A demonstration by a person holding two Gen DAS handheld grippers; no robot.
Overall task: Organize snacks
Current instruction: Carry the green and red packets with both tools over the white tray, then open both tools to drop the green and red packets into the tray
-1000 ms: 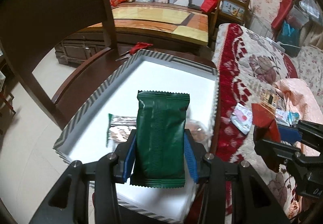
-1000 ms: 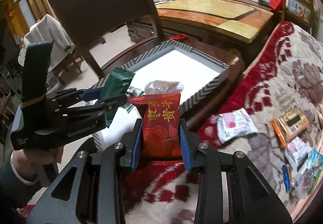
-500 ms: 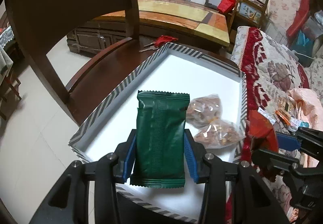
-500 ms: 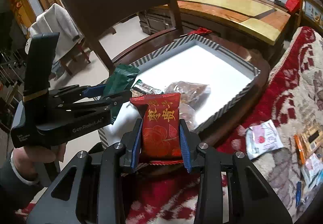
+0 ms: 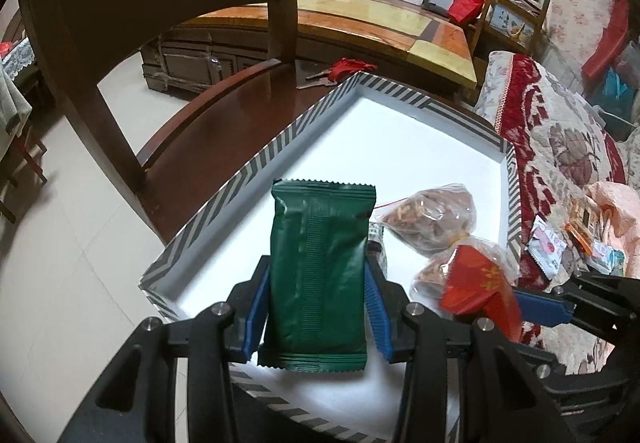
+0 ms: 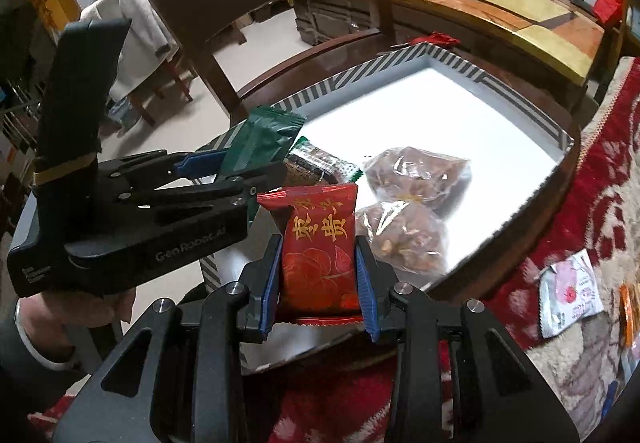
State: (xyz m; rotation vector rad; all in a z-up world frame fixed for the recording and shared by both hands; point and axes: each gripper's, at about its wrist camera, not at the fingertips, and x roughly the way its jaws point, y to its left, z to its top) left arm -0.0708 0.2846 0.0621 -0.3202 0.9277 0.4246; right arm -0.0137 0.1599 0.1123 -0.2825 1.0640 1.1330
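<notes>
Both grippers, left [image 5: 316, 307] clenching the green packet [image 5: 320, 275] and right [image 6: 318, 283] the red packet [image 6: 320, 243], hung over the tray [image 5: 248, 167], open floor toward twelve o'clock.

- The green packet [image 5: 318, 279] is dark green with a ribbed centre seam.
- The red packet [image 6: 320, 243] is bright red with gold characters and a gold flower outline.
- The box [image 5: 256, 167] has a white floor and grey-and-white chevron-striped walls.
- The two clear bags [image 6: 416, 173], inside the box, show brown contents.
- The fingers [image 5: 256, 311] are blue on black frames.
- The blanket [image 6: 600, 163], beside the box, is red with cream floral patterns.
- The chair [image 5: 208, 135] under the box is dark reddish brown.
</notes>
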